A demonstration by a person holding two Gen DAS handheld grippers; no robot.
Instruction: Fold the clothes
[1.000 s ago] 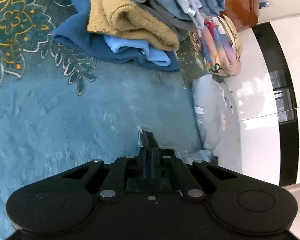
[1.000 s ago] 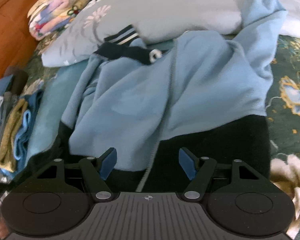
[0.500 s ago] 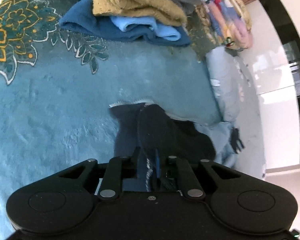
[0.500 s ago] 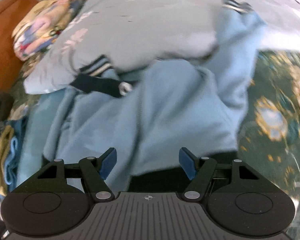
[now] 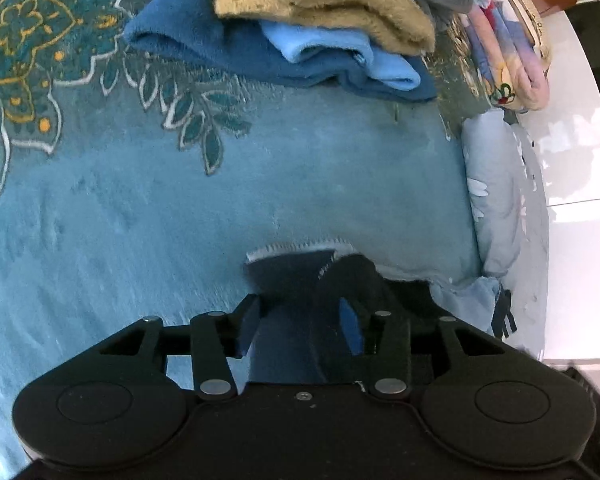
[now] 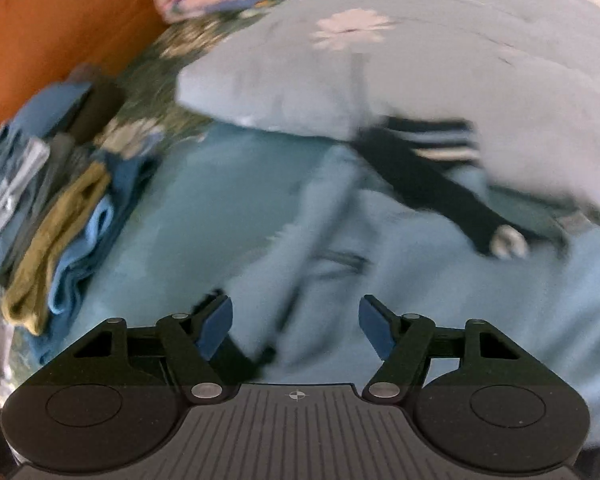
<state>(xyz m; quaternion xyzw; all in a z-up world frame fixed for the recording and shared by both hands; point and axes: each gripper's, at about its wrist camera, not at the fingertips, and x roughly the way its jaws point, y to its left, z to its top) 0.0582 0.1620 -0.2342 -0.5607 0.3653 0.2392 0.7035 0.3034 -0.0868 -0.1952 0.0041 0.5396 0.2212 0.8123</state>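
Fleece jacket point(image 6: 440, 300), light blue w/ dark hem, lies spread on the teal blanket point(image 5: 140, 220) below the pillow point(image 6: 420, 72). Soft, light, limp fabric; it will sag, so grip at hem corners or seams. Left gripper point(image 5: 300, 320) stands part-open w/ dark hem point(image 5: 300, 276) between its jaws. Right gripper point(image 6: 296, 324) wide, empty, over jacket body. Folded stack point(image 5: 320, 20) near.

The right claw point(image 6: 296, 326) is open, with its two blue pads point(image 6: 216, 326) wide apart over a light blue jacket point(image 6: 440, 300). The picture is blurry. The jacket has a dark collar point(image 6: 432, 184) with white stripes. Behind it lies a grey pillow point(image 6: 380, 60) with flowers. On the left is a pile of folded clothes point(image 6: 56, 216), beside an orange wooden board point(image 6: 48, 28).
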